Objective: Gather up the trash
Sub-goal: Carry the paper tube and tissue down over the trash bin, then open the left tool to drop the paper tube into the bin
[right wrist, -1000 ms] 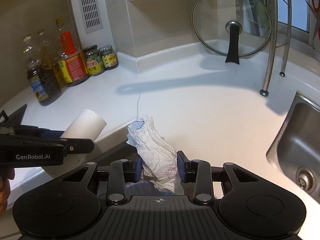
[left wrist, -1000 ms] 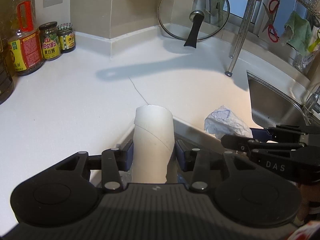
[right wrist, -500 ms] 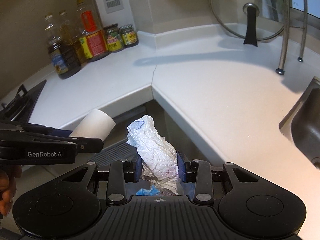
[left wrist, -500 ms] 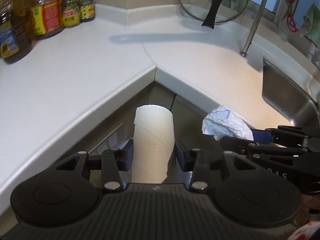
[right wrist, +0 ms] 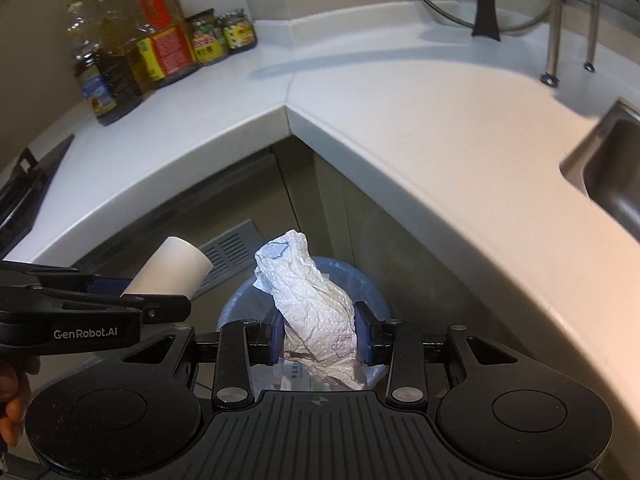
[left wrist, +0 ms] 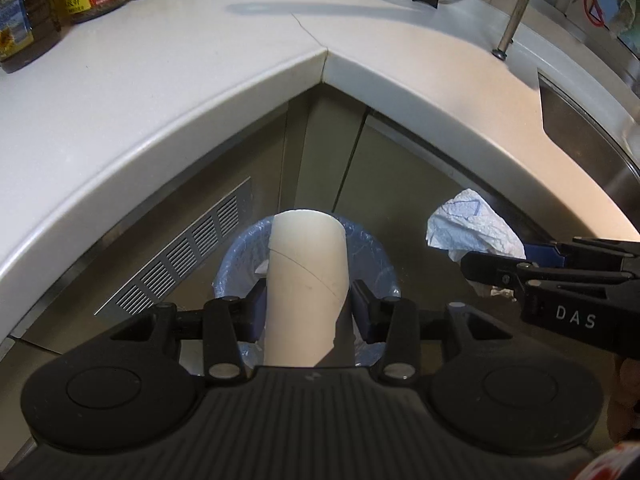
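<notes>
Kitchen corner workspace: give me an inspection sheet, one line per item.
Surface: white L-shaped countertop, bare near its inner corner.
Job's things: cardboard tube and crumpled paper towel, both above the blue-lined trash bin on the floor in front of the cabinets.
Clutter: oil bottles and sauce jars at the back left; glass lid leaning on the wall.
Grippers: left claw shut on the cardboard tube; right claw shut on the crumpled paper towel.
Cables: nothing seen.
Surroundings: steel sink at right, vent grille in the cabinet front.
</notes>
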Demonstrator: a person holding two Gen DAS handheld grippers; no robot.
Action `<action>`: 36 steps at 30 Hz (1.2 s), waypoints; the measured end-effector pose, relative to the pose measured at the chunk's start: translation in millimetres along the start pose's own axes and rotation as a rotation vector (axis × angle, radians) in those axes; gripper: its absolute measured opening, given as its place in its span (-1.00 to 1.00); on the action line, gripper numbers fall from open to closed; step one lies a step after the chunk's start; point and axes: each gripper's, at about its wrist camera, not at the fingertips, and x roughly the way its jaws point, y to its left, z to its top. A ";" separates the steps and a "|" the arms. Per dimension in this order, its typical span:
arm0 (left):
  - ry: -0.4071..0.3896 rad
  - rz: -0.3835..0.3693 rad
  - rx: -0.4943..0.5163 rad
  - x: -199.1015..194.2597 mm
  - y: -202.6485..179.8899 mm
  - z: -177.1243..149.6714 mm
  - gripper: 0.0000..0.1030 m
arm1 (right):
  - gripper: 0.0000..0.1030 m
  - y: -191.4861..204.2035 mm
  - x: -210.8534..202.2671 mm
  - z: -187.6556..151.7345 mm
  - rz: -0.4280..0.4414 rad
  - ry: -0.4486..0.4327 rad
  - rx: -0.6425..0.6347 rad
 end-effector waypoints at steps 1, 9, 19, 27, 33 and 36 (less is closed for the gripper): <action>0.004 -0.005 0.002 2.7 2.9 -2.0 -0.24 | -0.30 1.8 2.5 -2.6 -0.012 0.002 0.004; 0.034 -0.023 0.014 28.5 22.2 -14.4 -0.24 | -0.30 10.4 31.0 -18.0 -0.056 0.036 0.051; 0.065 -0.042 -0.015 80.3 37.6 -29.2 -0.24 | -0.30 4.5 83.4 -29.1 -0.091 0.081 0.056; 0.065 -0.026 -0.053 115.3 42.1 -30.0 -0.24 | -0.30 -10.4 117.9 -34.1 -0.101 0.111 0.066; 0.073 -0.016 -0.059 135.4 44.0 -29.0 -0.24 | -0.30 -14.3 131.9 -39.0 -0.102 0.131 0.063; 0.083 -0.014 -0.065 141.9 47.1 -29.6 -0.24 | -0.30 -14.1 136.5 -39.6 -0.099 0.136 0.063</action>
